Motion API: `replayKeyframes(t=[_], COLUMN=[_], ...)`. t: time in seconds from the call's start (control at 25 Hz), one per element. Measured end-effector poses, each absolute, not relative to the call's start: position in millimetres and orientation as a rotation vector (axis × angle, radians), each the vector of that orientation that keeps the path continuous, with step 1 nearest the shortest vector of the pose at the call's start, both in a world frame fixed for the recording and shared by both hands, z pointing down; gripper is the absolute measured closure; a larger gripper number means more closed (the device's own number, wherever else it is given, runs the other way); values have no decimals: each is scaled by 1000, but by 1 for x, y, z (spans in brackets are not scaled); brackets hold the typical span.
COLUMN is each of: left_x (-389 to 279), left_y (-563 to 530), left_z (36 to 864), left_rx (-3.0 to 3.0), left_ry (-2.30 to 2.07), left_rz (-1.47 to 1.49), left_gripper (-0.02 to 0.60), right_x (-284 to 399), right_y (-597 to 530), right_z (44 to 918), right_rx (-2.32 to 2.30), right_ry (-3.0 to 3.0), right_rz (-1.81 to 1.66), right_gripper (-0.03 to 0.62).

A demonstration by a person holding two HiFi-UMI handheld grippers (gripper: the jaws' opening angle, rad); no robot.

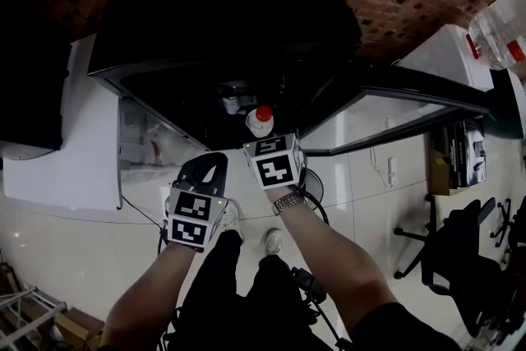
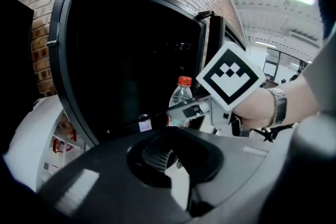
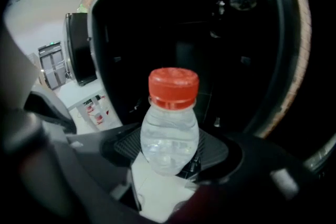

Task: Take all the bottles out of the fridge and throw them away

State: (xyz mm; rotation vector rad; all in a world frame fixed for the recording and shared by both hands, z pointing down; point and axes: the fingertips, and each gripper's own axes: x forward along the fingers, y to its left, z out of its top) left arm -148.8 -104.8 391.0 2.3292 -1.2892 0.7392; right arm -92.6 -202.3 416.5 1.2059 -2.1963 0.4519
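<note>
Currently, head view: fridge [image 1: 230, 4] with glass door [image 1: 386, 107] swung open, interior dark. Right gripper [image 1: 265, 136] at fridge opening, clamped on clear bottle [image 1: 261, 123] with red cap [image 1: 264, 113]. Left gripper [image 1: 212, 164] lower, just beside right one, over white floor [image 1: 362, 177].

Left gripper view: jaws drawn together at tips, nothing between them. Bottle upright in right gripper ahead, against dark opening.

Right gripper view: jaws closed on bottle body, cap uppermost. Ribbed pad [image 3: 212, 149] touching bottle. Dark fridge interior behind.
</note>
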Motion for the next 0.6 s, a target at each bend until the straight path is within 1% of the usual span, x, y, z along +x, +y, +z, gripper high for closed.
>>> replayKeyframes(t=[0.2, 0.6], left_x=[-115, -17], left_y=[-77, -10], left_z=[400, 437], left_rx=[2320, 2311], left_ry=[-1293, -1200], left_rz=[756, 778], left_gripper=[578, 578], right_x=[-59, 51], right_y=[-148, -53], right_z=[427, 478], right_rx=[1154, 1127], right_ry=[-2192, -2093], right_rz=[468, 546], right_gripper=[285, 285])
